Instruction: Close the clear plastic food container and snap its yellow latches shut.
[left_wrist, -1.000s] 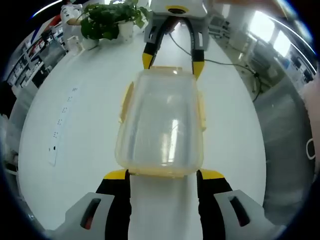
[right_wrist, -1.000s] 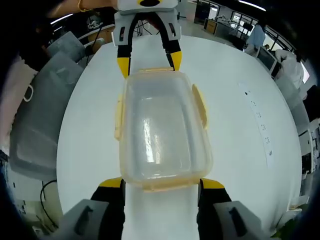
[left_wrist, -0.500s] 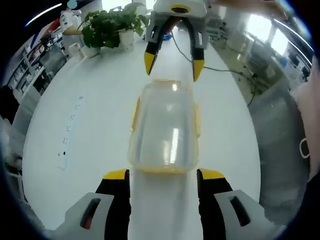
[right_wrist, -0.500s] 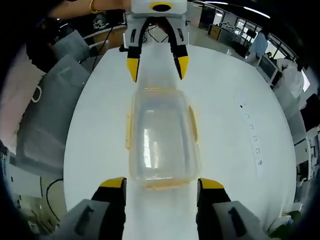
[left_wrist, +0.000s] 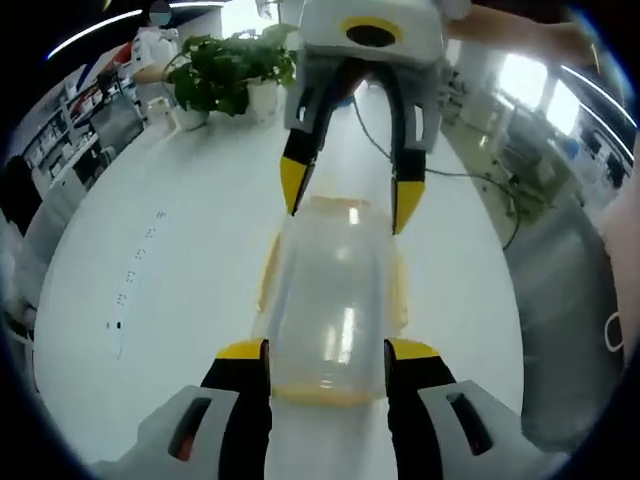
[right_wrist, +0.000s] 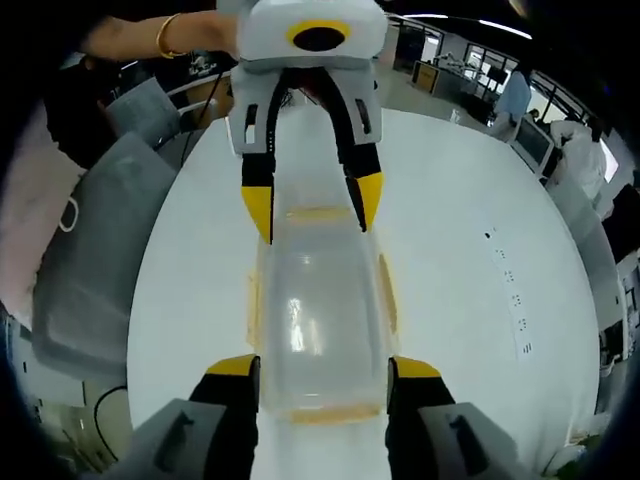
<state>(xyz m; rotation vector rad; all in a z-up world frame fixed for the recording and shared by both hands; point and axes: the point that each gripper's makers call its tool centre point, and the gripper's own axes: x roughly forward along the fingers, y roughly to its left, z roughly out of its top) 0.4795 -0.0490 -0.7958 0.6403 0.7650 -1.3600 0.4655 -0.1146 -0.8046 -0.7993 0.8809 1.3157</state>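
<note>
clear plastic container (left_wrist: 333, 305) (yellow latches (right_wrist: 386, 293) along its sides) sits on the white table (left_wrist: 170, 260), its ends between the spread jaws of left gripper (left_wrist: 326, 352) and right gripper (right_wrist: 322, 366).

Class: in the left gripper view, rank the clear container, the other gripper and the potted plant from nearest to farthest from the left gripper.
1. Clear container, between its fingers.
2. Right gripper, over the container's far end.
3. Potted plant, far table edge, upper left.

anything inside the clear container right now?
The clear container looks empty: through its lid I see only glare and the white table. The end strips nearest each gripper are partly covered by the jaws.
</note>
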